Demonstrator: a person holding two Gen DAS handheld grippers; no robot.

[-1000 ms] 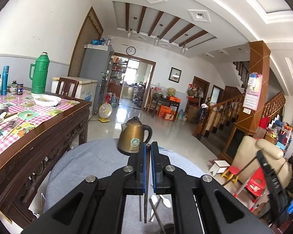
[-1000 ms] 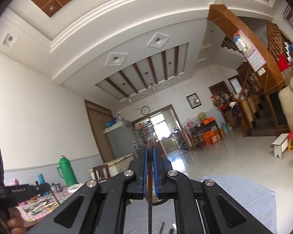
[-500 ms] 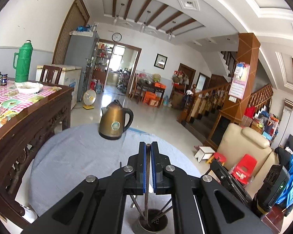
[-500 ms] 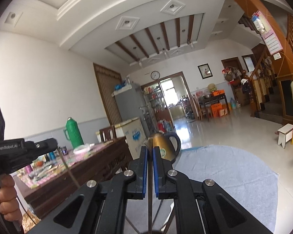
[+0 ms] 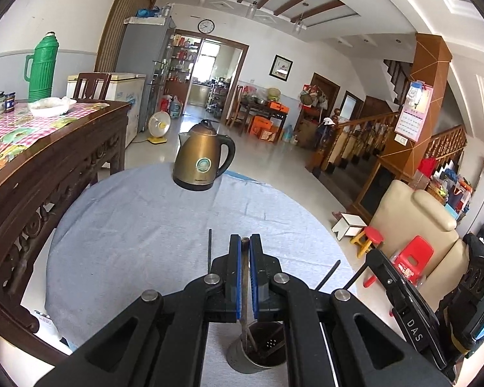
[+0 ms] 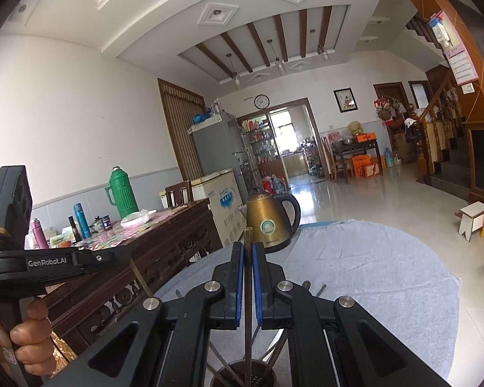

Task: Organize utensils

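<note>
Both tools pinching, each on one thin stick. Left gripper, blue pads pressed on a slim brownish chopstick whose lower end already dips into the round grey perforated metal utensil holder at 6 o'clock of the left wrist view. Right gripper likewise clamped on a dark thin utensil handle, running straight down to the same holder at 6 o'clock of the right wrist view. Other dark sticks already leaning in the cup toward 11 and 1 o'clock. Holder standing on the round table under a pale blue-grey cloth, the bronze electric kettle well apart at 12 o'clock.

To do this step well, probably: lower slowly and keep each stick near upright, aiming for the free gap between the leaning sticks. Release one side first, only once the tip sits near the bottom, to avoid bounce. Mind the two tools crowding over one small mouth; a sideways nudge could tip the light cup.
</note>
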